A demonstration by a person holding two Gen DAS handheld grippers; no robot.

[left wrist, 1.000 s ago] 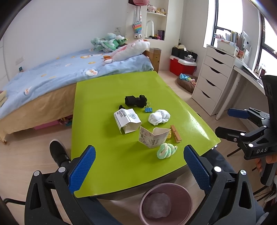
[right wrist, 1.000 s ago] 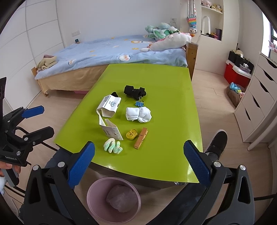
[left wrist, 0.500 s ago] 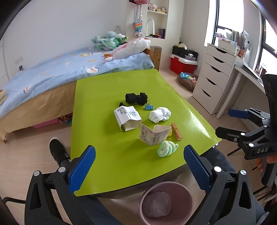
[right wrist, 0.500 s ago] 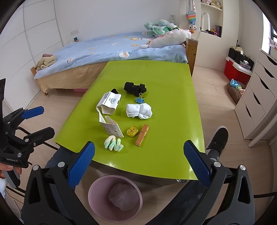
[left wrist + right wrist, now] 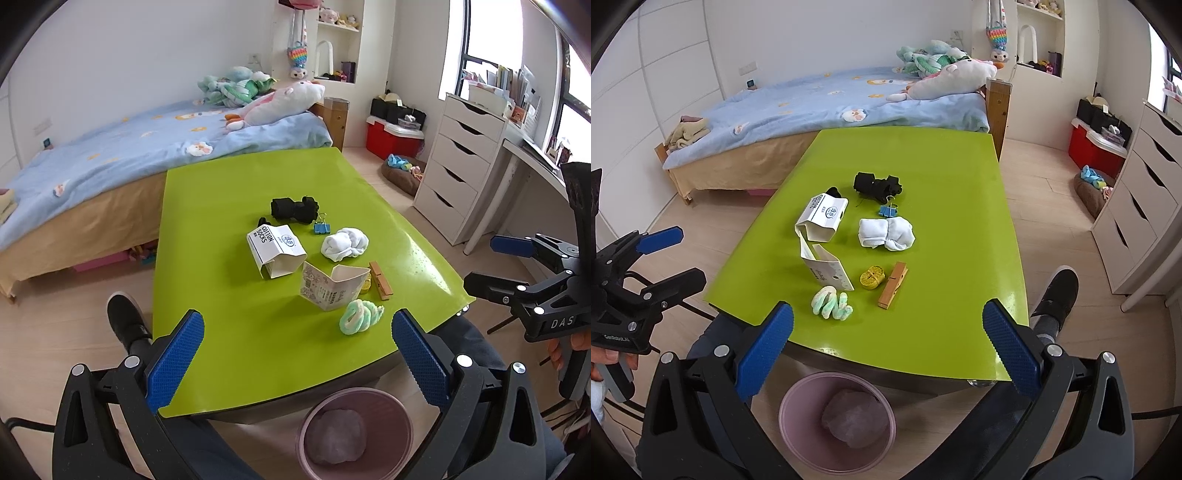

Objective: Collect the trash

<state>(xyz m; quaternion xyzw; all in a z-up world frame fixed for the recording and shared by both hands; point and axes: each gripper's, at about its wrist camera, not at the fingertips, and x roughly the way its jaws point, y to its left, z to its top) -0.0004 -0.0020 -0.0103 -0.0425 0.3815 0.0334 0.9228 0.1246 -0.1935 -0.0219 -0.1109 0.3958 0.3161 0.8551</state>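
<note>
While both units hover off the near edge of the green worktop [image 5: 229,192], nothing is gripped. Left hand-held gripper [image 5: 295,354]: jaws spread wide, empty. Right hand-held gripper [image 5: 886,347]: same, wide apart, empty.

Trash on the worktop: white "COTTON SOCKS" paper box [image 5: 275,249], lying on its side with the open end toward the camera; folded printed card wrapper [image 5: 332,286] just in front of it, standing bent. These two are nearly touching.

Other items: black sock roll [image 5: 294,209] at the far end of the cluster, blue binder clip [image 5: 321,228] just beside it, white sock bundle [image 5: 345,243], wooden clothespin [image 5: 380,280], small yellow roll [image 5: 871,277] beside the clothespin, pastel green scrunchie [image 5: 360,317] nearest the edge.

Pink bin [image 5: 798,398] on the floor below the near edge, between the two units; crumpled translucent bag inside.
</note>
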